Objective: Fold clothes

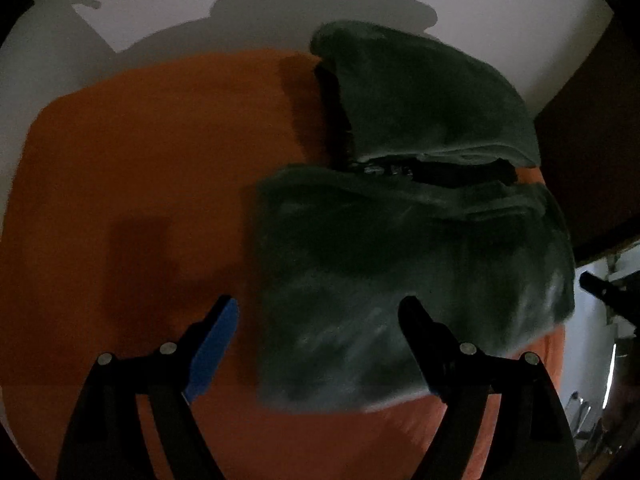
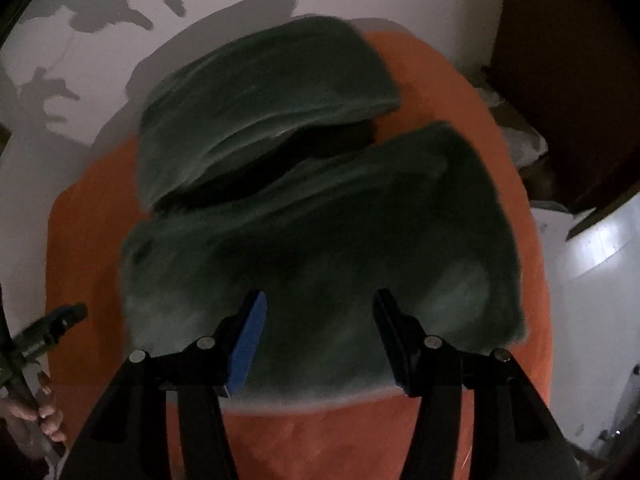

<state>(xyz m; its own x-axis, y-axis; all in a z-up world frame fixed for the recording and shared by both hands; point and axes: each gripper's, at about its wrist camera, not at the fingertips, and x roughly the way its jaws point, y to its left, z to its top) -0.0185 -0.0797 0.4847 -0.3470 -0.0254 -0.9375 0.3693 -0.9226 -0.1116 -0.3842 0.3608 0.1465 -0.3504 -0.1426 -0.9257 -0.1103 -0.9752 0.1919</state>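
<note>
Dark green garment point(image 1: 400, 248) folded, lying right of centre on orange cloth point(image 1: 140, 184), a second green fold point(image 1: 424, 96) just above. Left gripper point(image 1: 320, 312) spread wide, empty, lower frame. Right gripper point(image 2: 320, 304) half parted, gripping nothing, above garment point(image 2: 320, 240). Hand point(image 2: 44, 416) lower left.

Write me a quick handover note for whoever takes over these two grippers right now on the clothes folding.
Left gripper: open, empty, above the near left edge of the dark green garment.
Right gripper: open, empty, above the garment's near edge.
Garment lies on the orange surface, folded into a near block with a second flap behind it.
Done: first folds, by the look of it.
Left: probably bring the far flap over and square it up.
</note>
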